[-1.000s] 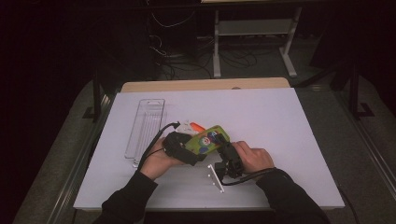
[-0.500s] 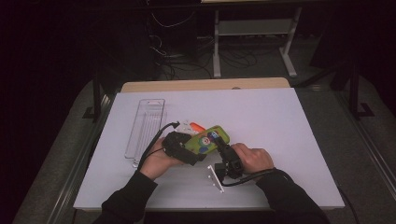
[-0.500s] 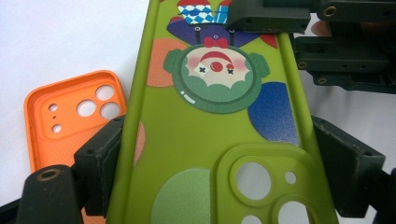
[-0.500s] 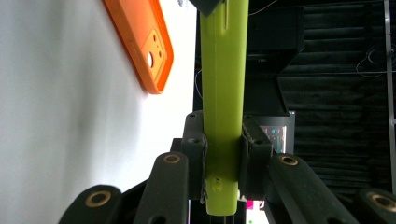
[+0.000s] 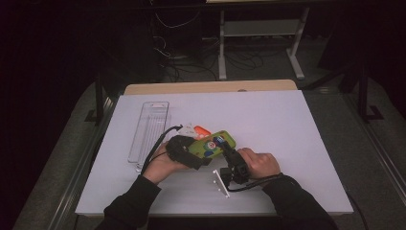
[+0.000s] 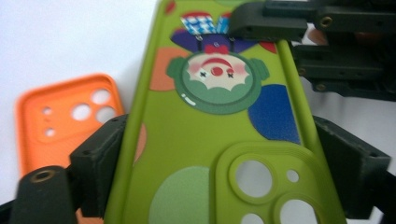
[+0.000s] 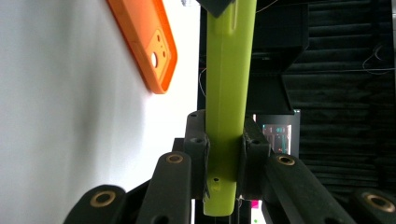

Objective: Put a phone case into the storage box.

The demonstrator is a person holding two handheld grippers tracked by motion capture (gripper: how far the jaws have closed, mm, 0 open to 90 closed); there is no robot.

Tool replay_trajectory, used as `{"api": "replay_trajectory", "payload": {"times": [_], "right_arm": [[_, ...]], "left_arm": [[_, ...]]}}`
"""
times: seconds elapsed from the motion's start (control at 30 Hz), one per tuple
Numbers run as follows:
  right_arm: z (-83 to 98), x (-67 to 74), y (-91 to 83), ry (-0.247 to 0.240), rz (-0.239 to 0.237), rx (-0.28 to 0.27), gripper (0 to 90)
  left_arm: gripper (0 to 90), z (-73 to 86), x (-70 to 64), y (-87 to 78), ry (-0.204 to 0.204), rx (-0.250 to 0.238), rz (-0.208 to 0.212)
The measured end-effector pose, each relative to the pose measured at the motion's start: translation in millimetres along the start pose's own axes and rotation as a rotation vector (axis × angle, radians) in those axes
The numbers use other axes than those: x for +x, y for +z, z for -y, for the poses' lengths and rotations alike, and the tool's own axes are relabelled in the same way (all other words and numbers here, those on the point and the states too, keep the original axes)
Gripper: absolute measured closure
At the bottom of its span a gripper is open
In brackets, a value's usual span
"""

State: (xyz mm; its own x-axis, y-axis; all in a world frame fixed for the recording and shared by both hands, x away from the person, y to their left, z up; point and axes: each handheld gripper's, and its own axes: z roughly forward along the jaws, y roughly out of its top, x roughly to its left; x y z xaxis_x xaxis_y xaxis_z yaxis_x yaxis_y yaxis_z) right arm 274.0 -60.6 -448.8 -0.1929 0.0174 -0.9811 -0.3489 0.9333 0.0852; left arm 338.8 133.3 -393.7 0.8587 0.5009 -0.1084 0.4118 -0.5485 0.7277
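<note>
My right gripper [image 7: 224,158] has its jaws clamped on the thin edge of the green phone case [image 7: 227,93]; they have just been closing, and in the right gripper view one pad now presses on each face of it, with the case running straight up from between them. My left gripper [image 6: 219,172] has its jaws set wide across the case's width at the camera-cutout end, one pad against each long side, so both grippers hold the same case.

From the left jaws the case [image 6: 210,130] stretches away, its clown picture upside down, and at its far end I see the right gripper's black jaws [image 6: 280,23] biting the edge. Just left of my left jaws, lying flat on the white table [image 6: 70,37], is an orange phone case [image 6: 60,121], close to the green one.

In the high view the green case [image 5: 213,143] sits between my two hands, and beyond the left gripper [image 5: 184,151] a clear plastic tray [image 5: 148,129] lies lengthwise on the table.
</note>
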Motion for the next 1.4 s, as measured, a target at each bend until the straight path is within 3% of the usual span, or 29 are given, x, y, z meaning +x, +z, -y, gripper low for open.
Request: {"api": "replay_trajectory", "payload": {"times": [0.07, 0.1, 0.13, 0.23, 0.43, 0.53, 0.57, 0.6, 0.73, 0.8, 0.83, 0.87, 0.9, 0.97, 1.0, 1.03, 1.07, 1.1, 1.13, 1.17, 1.23, 1.3, 1.33, 1.4], "right_arm": [[0.3, -0.4, 0.0, 0.006, 0.002, 0.004, 75.8], [1.6, -1.1, 0.5, 0.014, 0.009, 0.005, 75.8], [2.5, -0.6, 1.3, 0.02, 0.018, 0.003, 75.8], [4.0, -1.3, 1.7, 0.021, 0.011, 0.012, 75.8], [8.6, -4.0, 3.5, 0.075, -0.004, 0.021, 75.7], [14.5, -7.7, 4.9, 0.14, -0.032, 0.037, 75.7], [14.5, -7.7, 4.9, 0.14, -0.032, 0.037, 75.7], [17.9, -9.3, 5.0, 0.161, -0.075, 0.05, 75.7], [21.6, -13.2, 6.9, 0.194, -0.096, 0.041, 75.7], [23.4, -14.5, 7.4, 0.233, -0.109, 0.049, 75.7], [24.6, -15.7, 7.9, 0.254, -0.122, 0.047, 75.6], [25.5, -16.6, 8.1, 0.274, -0.13, 0.053, 75.6], [26.7, -16.7, 8.5, 0.361, -0.157, 0.066, 75.6], [30.3, -21.1, 9.6, 0.397, -0.172, 0.065, 75.6], [30.3, -21.1, 9.6, 0.397, -0.172, 0.065, 75.6], [31.9, -22.8, 9.7, 0.433, -0.186, 0.068, 75.6], [34.7, -25.1, 9.7, 0.507, -0.221, 0.071, 75.6], [34.7, -25.1, 9.7, 0.507, -0.221, 0.071, 75.6], [36.1, -25.5, 9.7, 0.601, -0.249, 0.073, 75.6], [36.8, -25.5, 9.7, 0.633, -0.256, 0.075, 75.6], [38.6, -26.9, 10.3, 0.641, -0.264, 0.07, 75.6], [42.4, -30.3, 11.6, 0.688, -0.294, 0.071, 75.6], [42.4, -30.3, 11.6, 0.688, -0.294, 0.071, 75.6], [45.0, -33.1, 11.7, 0.748, -0.325, 0.074, 75.6]], "left_arm": [[8.9, -0.3, 0.8, 0.1, 0.002, 0.008, -0.001], [1.3, 0.1, 1.3, 0.0, 0.009, 0.012, 0.003], [0.0, 0.1, 1.3, 0.0, 0.009, 0.012, 0.003], [0.0, 0.5, 0.8, -1.6, 0.016, -0.003, 0.031], [0.0, 0.4, 0.4, -4.3, 0.016, -0.034, 0.032], [0.0, 0.8, 3.4, -7.4, 0.021, -0.034, 0.022], [0.0, 0.8, 3.4, -7.4, 0.021, -0.034, 0.022], [0.0, 0.8, 5.3, -8.1, 0.037, -0.032, 0.019], [0.0, 1.8, 6.4, -9.2, 0.02, -0.044, 0.012], [0.0, 1.6, 5.9, -9.6, 0.016, -0.054, 0.009], [0.0, 1.4, 7.3, -10.7, 0.04, -0.039, 0.004], [0.0, 1.9, 5.7, -10.3, 0.022, -0.043, 0.008], [0.0, 2.0, 5.6, -10.0, 0.024, -0.042, 0.008], [0.0, 2.1, 5.8, -9.6, 0.029, -0.036, 0.006], [0.0, 2.3, 4.2, -8.2, 0.01, -0.049, 0.012], [0.0, 2.4, 3.9, -8.3, 0.012, -0.046, 0.012], [0.0, 2.1, 4.4, -8.2, 0.03, -0.045, 0.008], [0.0, 1.6, 5.7, -8.3, 0.059, -0.043, 0.003], [0.0, 1.5, 5.8, -8.1, 0.069, -0.04, -0.002], [0.0, 2.7, 4.0, -7.7, 0.041, -0.033, 0.0], [0.0, 2.8, 4.8, -8.0, 0.048, -0.027, 0.0], [0.0, 2.9, 6.9, -8.6, 0.056, -0.018, -0.007], [0.0, 3.2, 6.1, -7.8, 0.037, -0.033, -0.007], [0.0, 3.4, 6.4, -8.3, 0.034, -0.031, -0.01]]}}
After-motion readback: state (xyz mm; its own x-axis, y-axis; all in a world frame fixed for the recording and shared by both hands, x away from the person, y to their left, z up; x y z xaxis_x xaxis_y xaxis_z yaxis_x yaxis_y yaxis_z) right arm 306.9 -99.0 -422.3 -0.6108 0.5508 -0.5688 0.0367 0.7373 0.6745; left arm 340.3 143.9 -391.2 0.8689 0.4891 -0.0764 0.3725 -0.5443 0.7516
